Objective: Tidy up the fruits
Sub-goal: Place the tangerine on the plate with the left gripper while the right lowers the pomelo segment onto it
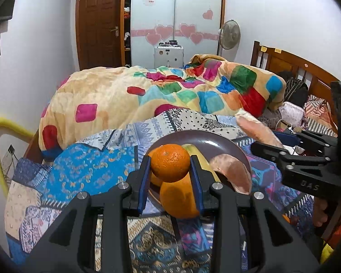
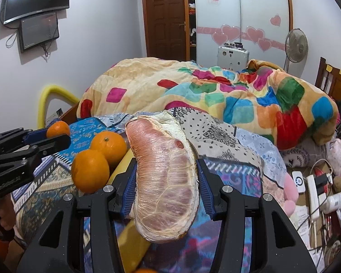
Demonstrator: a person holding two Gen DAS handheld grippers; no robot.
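Note:
My left gripper (image 1: 170,166) is shut on an orange (image 1: 170,162) and holds it above a dark purple plate (image 1: 216,142) on the bed. Two more oranges (image 1: 178,199) lie on the plate's near side, beside a yellow banana (image 1: 199,157). My right gripper (image 2: 163,170) is shut on a large peeled pomelo segment (image 2: 163,177), pink with white pith. In the left wrist view that segment (image 1: 231,173) hangs over the plate's right side, with the right gripper (image 1: 270,145) beside it. In the right wrist view the left gripper (image 2: 45,137) and its orange (image 2: 58,128) show at far left.
The plate rests on a blue patterned bedsheet (image 1: 79,173). A bulky multicoloured quilt (image 1: 170,91) lies behind it. A wooden headboard (image 1: 295,68) stands at the right. A power strip, cables and small items (image 2: 313,188) clutter the right side of the bed.

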